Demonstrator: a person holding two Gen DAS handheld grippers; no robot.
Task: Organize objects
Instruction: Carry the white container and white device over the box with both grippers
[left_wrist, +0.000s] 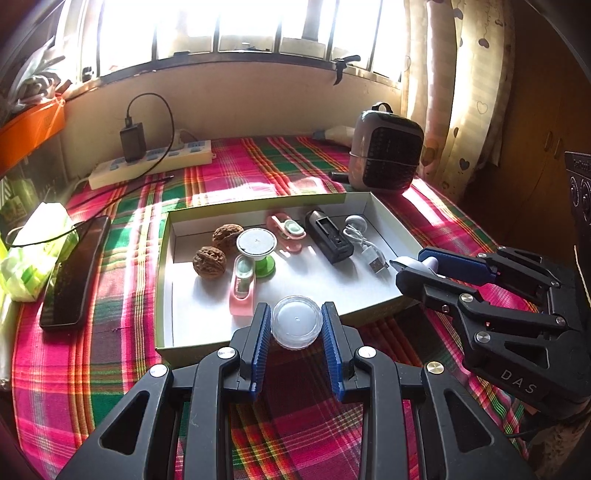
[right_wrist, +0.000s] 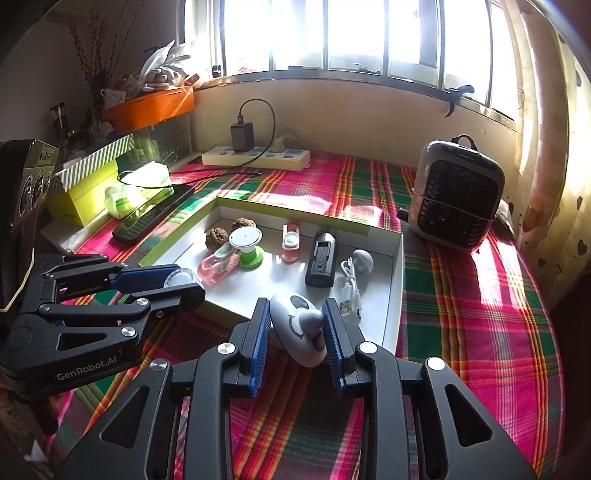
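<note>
Your left gripper (left_wrist: 297, 322) fingers clamp a clear jar (left_wrist: 297, 320), your right gripper (right_wrist: 297, 326) what looks like a small gadget (right_wrist: 299, 328), both above the box's (left_wrist: 164, 295) near edge; next, lower them inside.

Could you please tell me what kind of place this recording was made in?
Probably a room in a home: a plaid tablecloth by a curtained window, with a power strip and a small heater.

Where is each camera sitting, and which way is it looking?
Left wrist: sits on the left gripper, looking forward and down at the white tray; it holds a clear round jar; the right gripper shows.
Right wrist: sits on the right gripper, holding a small white gadget; the left gripper shows.
Both share the tray, walnuts, heater.
</note>
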